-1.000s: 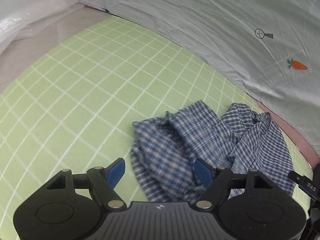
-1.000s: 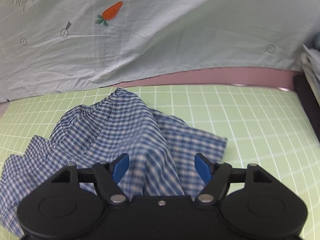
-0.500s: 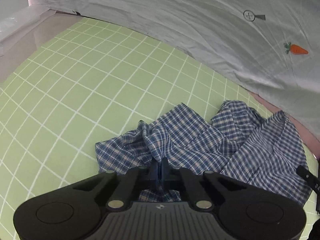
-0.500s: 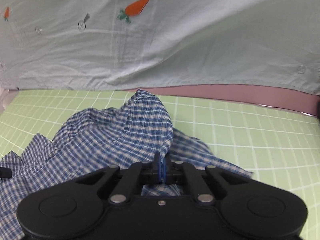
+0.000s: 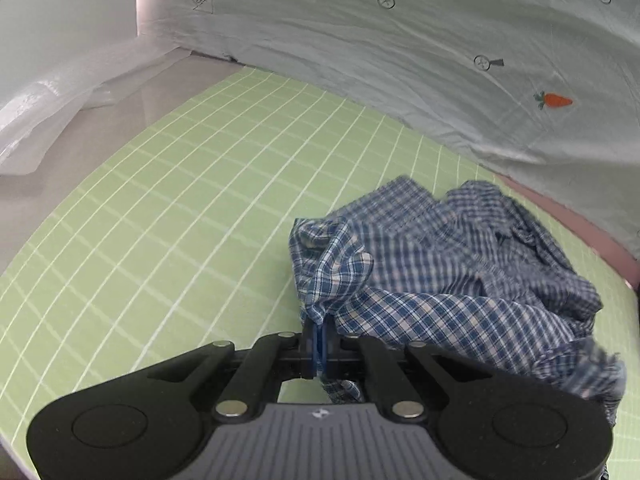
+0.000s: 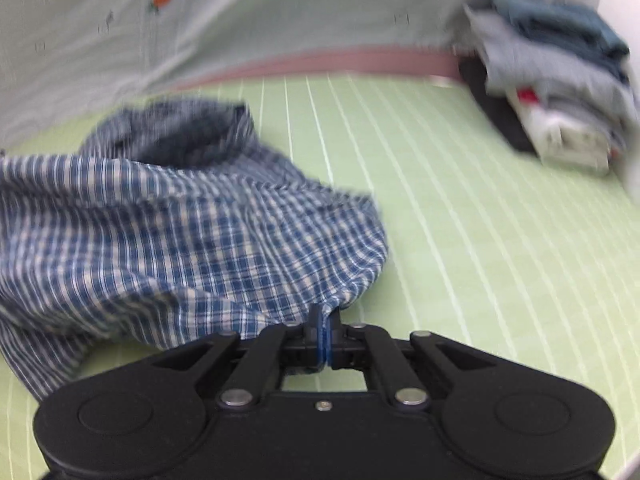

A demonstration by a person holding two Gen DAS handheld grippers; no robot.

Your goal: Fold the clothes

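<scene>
Bunching between both tools, blue checked garment (image 5: 440,280) — crumpled, rumpled folds, partly blurred

**Blur and cut-offs in both wrist views**

The right wrist view is smeared by motion: the stack of folded clothes (image 6: 556,80) at the mat's far right corner shows no readable detail, and the checked garment (image 6: 168,216) runs off the left edge. In the left wrist view, the garment's (image 5: 460,280) right end blurs near the mat's right edge, and its pinched hem is hidden between the blue pads (image 5: 319,340).
</scene>
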